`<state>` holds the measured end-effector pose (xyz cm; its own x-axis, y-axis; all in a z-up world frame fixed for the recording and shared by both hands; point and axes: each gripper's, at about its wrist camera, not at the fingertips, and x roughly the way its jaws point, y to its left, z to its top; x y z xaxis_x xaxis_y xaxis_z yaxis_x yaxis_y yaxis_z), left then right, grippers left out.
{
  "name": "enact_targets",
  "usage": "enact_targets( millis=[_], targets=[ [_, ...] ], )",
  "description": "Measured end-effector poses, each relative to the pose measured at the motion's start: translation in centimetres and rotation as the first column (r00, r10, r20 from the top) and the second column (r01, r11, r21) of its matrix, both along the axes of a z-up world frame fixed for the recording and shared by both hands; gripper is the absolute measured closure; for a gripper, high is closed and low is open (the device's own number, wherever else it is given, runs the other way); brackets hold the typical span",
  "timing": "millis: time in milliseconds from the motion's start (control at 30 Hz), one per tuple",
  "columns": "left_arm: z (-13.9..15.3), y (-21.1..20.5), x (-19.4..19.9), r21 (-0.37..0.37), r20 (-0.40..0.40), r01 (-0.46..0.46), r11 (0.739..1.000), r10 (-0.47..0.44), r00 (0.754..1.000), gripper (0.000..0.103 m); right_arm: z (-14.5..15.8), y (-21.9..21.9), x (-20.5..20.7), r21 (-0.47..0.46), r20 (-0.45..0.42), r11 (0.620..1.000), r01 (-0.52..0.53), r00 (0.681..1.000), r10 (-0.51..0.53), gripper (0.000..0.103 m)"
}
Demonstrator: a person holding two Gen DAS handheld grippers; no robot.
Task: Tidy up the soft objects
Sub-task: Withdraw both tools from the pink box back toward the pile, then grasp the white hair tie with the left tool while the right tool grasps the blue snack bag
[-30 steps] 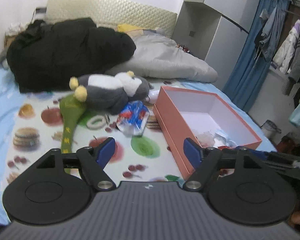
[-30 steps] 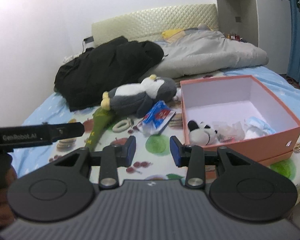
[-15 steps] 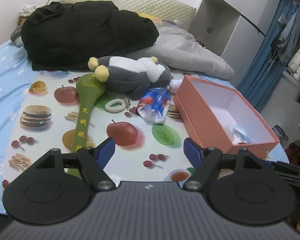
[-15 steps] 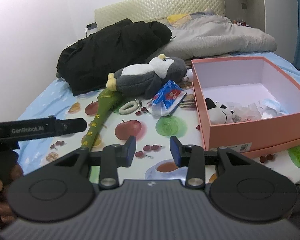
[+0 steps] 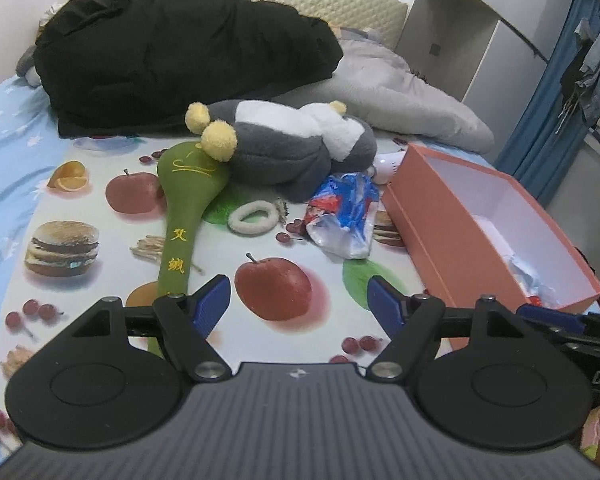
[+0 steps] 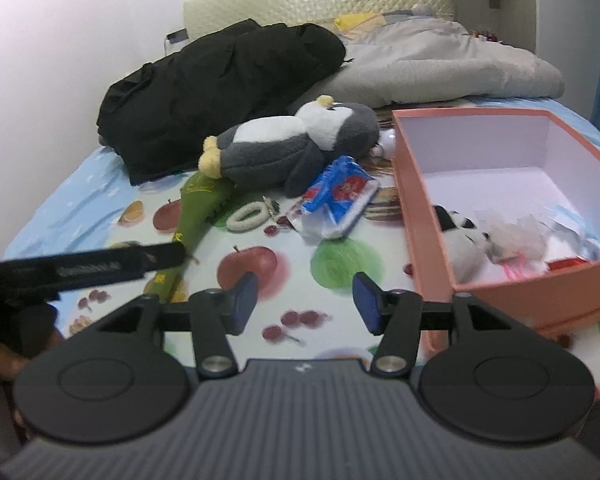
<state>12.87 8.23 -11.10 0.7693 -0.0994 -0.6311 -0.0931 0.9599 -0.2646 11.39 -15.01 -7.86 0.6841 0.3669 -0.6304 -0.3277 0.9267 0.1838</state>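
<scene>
A grey and white plush penguin (image 5: 284, 148) (image 6: 296, 148) lies on the fruit-print bed cover. Beside it lie a long green fabric mallet (image 5: 184, 216) (image 6: 198, 208), a white fluffy ring (image 5: 252, 218) (image 6: 248, 218) and a blue and red packet (image 5: 344, 212) (image 6: 336, 200). An orange box (image 5: 436, 232) (image 6: 432, 232) on the right holds a small panda plush (image 6: 460, 236) and crumpled wrappers. My left gripper (image 5: 299, 304) hangs open and empty above a printed apple. The jaws of my right gripper (image 6: 304, 300) are opening, with nothing between them.
A black coat (image 5: 172, 52) and a grey quilt (image 5: 400, 96) are heaped at the head of the bed. A small white item (image 5: 388, 166) lies behind the box. Blue curtains and hanging clothes (image 5: 588, 64) stand to the right. A hand (image 6: 0, 356) grips the left tool.
Both grippers have come forward and down toward the bed cover, so the toys look larger. The right gripper's jaws have spread wider apart. The left jaws kept their width.
</scene>
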Motion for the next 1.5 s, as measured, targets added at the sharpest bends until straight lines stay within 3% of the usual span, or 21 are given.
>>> enact_targets(
  millis=[267, 900, 1300, 1500],
  targets=[
    [-3.3, 0.5, 5.2, 0.006, -0.047, 0.019, 1.000, -0.018, 0.999, 0.024, -1.7, 2.2, 5.1, 0.009, -0.029, 1.000, -0.005, 1.000, 0.005, 0.048],
    [-8.5, 1.4, 18.6, 0.178, -0.148, 0.100, 0.979, -0.074, 0.986, 0.024, -8.3, 4.9, 18.9, 0.046, -0.153, 0.995, 0.086, 0.985, -0.078, 0.048],
    [-10.8, 1.5, 21.4, 0.179, -0.174, 0.117, 0.977, -0.086, 0.981, 0.025, -11.2, 5.8, 22.3, 0.020, -0.174, 0.995, 0.096, 0.980, -0.091, 0.047],
    [-11.1, 1.2, 21.9, 0.203, -0.162, 0.100, 0.974, -0.068, 0.985, 0.039, -12.3, 6.2, 22.9, 0.026, -0.188, 0.998, 0.066, 0.980, -0.060, 0.046]
  ],
)
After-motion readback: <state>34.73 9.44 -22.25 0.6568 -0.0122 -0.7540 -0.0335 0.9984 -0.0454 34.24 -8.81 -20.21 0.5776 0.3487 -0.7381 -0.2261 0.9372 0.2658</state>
